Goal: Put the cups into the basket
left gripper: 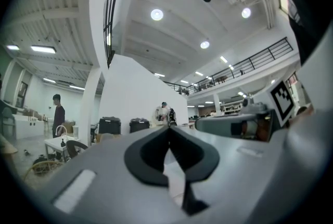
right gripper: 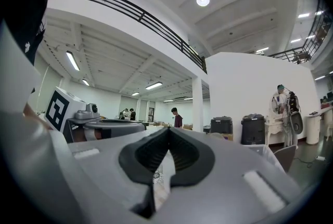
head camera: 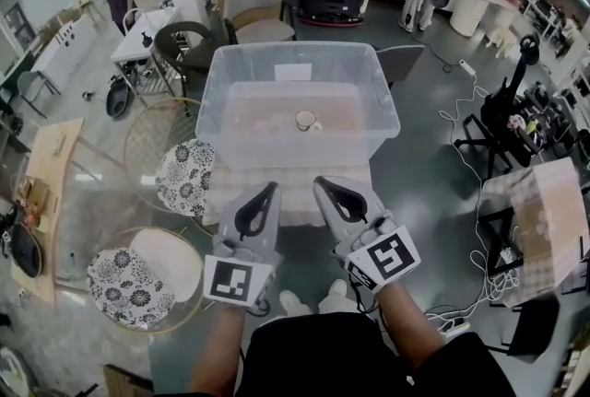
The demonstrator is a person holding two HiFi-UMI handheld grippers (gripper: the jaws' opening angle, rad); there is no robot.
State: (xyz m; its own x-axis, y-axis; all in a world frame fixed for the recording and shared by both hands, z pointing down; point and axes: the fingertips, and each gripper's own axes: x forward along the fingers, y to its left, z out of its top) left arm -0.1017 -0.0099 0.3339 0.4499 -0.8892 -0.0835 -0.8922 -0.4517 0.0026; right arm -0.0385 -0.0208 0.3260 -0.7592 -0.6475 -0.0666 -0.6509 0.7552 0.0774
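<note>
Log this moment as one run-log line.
left hand-held gripper: shut, empty | right hand-held gripper: shut, empty | basket: cup inside

Left gripper (left gripper: 168, 128): jaws together, tips meeting, nothing between them.
Right gripper (left gripper: 202, 124): 3 o'clock of the left tips, lying level, near.
Standing person (left gripper: 58, 116): 9 o'clock, far back.
Black bins (left gripper: 110, 125): 9 o'clock, between that person and the tips.
Ceiling lights (left gripper: 157, 14): 12 o'clock.
</note>
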